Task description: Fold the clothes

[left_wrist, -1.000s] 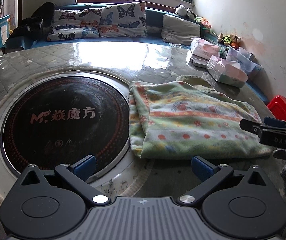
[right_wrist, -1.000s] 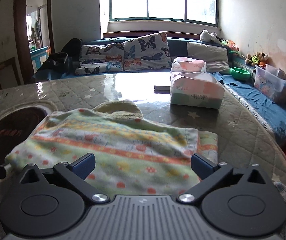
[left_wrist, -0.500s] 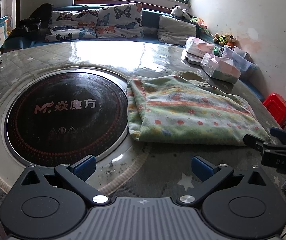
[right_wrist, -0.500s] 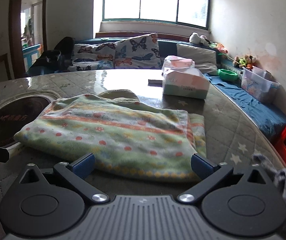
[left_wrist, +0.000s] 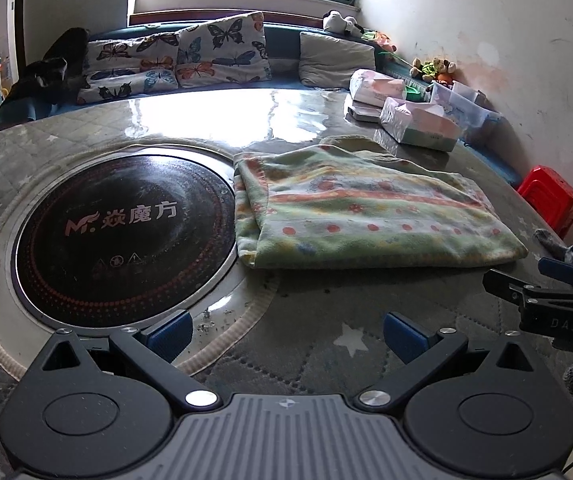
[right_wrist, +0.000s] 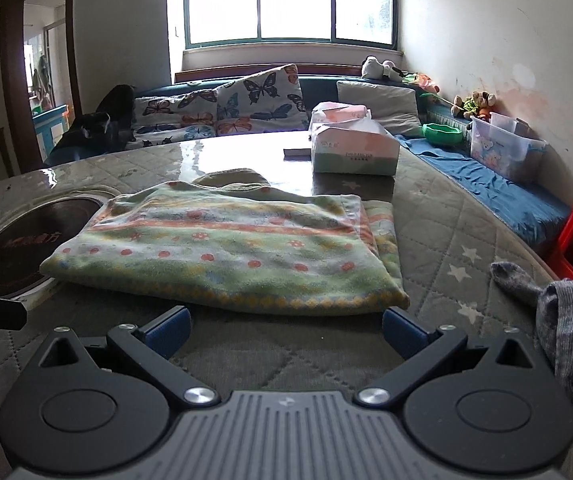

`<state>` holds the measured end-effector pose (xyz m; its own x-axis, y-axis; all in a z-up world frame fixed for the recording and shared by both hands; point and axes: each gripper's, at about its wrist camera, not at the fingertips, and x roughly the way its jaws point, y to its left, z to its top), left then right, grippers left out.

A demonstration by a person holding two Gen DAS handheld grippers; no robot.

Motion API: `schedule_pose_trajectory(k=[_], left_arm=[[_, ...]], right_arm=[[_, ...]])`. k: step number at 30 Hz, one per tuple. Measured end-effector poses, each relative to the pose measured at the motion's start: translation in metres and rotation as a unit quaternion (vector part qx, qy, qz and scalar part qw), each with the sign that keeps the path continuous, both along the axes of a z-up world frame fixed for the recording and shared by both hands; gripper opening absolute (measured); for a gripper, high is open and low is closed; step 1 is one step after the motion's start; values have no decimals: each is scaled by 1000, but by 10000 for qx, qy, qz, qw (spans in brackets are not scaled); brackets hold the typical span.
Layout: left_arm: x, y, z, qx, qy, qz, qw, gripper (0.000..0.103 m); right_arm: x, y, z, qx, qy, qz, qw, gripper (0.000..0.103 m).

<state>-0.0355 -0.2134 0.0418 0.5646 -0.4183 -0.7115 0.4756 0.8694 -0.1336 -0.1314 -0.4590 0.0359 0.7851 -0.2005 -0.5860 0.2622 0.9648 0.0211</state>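
Folded green patterned cloth [right_wrist: 222, 256] flat on quilted counter [right_wrist: 438, 240], left tool [left_wrist: 286, 336] and right tool [right_wrist: 284, 328] both spread wide, empty, near its front edge, grey sock [right_wrist: 542, 292] right.

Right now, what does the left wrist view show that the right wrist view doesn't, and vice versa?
Left wrist only: the whole round cooktop, with the right gripper entering at the edge. Right wrist only: the green bowl on the bench and the open doorway. Both: the folded towel lying free on the table, tissue box, both jaws open.
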Motion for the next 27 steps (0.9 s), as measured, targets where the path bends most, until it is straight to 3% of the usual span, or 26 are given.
schedule_pose_trajectory(k=[27], left_arm=[[-15,-5,-4,130,22,-47,9999,103]], right_arm=[[-17,14,2,174,-108,-12,9998,103]])
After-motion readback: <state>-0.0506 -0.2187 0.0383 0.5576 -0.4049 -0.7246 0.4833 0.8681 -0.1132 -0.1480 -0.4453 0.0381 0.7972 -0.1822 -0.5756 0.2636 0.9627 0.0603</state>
